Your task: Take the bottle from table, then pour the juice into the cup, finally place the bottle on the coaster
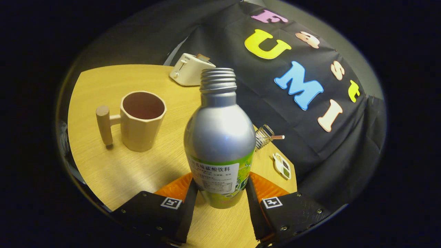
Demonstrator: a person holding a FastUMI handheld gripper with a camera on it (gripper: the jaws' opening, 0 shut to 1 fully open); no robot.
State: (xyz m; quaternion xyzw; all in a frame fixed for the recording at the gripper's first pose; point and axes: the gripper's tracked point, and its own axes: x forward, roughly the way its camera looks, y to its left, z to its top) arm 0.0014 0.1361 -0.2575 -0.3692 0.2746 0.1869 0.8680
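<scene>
Silver bottle (219, 137), uncapped and lifted off the table (103, 165), is clamped low on its label between both fingers of the gripper (220, 196), leaving its neck free to tip toward the cup (141, 120) beyond the fingers.

Light wooden table (103, 86) stood against black cloth wall (310, 137); white toaster (189, 69) sat at far edge, dim booth beyond.
</scene>
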